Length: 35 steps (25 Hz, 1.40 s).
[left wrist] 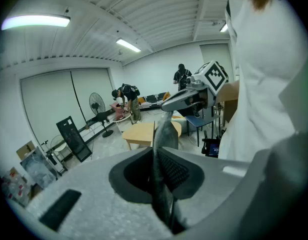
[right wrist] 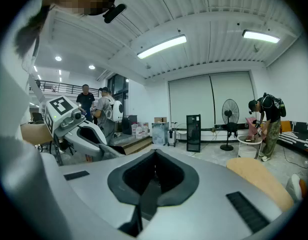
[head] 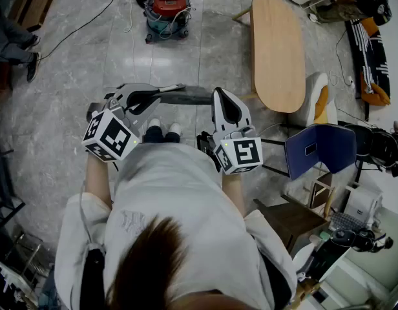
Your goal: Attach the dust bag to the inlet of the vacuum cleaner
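Note:
The vacuum cleaner (head: 168, 8), red on top with a dark hose, stands on the floor well ahead of me. A grey dust bag (head: 189, 95) is stretched flat between my two grippers at waist height. My left gripper (head: 176, 89) is shut on one edge of it; in the left gripper view the bag (left wrist: 164, 134) runs edge-on from the jaws toward the right gripper (left wrist: 169, 104). My right gripper (head: 219, 94) is shut on the other edge, where a dark strip of the bag (right wrist: 146, 199) sits between the pads. The left gripper (right wrist: 114, 153) shows at that view's left.
An oval wooden table (head: 276, 50) stands ahead on the right, with a blue folding chair (head: 318, 147) nearer me. A cable (head: 83, 28) trails over the tiled floor left of the vacuum cleaner. Someone's feet (head: 21, 50) show at the far left.

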Available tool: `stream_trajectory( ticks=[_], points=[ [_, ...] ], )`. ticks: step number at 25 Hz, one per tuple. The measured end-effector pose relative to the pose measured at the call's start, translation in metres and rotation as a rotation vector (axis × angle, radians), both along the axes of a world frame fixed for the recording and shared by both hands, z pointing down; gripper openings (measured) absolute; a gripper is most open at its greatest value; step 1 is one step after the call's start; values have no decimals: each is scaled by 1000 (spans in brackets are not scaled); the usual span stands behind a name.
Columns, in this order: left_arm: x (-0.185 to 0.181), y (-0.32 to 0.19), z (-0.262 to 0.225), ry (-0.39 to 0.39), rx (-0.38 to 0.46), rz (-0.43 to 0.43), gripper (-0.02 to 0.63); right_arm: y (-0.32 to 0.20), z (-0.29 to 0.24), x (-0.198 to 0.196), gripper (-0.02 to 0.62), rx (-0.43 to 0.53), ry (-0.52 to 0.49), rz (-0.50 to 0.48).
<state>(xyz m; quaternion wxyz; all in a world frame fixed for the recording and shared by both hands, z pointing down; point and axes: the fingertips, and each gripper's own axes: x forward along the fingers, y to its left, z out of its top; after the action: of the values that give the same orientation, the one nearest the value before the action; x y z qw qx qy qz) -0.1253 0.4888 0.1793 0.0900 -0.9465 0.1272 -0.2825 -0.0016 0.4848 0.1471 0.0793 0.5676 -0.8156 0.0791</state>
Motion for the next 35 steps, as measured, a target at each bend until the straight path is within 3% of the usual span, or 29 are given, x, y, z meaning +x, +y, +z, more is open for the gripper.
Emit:
stream_trajectory(
  ticks=[21,35],
  points=[
    [-27,-16,2,40,-12,44,40,-12,-3,-32,2,13,28,36],
    [-18,-42,18,30,-42,69,40,-36,14,-21,2,-25,3,88]
  ],
)
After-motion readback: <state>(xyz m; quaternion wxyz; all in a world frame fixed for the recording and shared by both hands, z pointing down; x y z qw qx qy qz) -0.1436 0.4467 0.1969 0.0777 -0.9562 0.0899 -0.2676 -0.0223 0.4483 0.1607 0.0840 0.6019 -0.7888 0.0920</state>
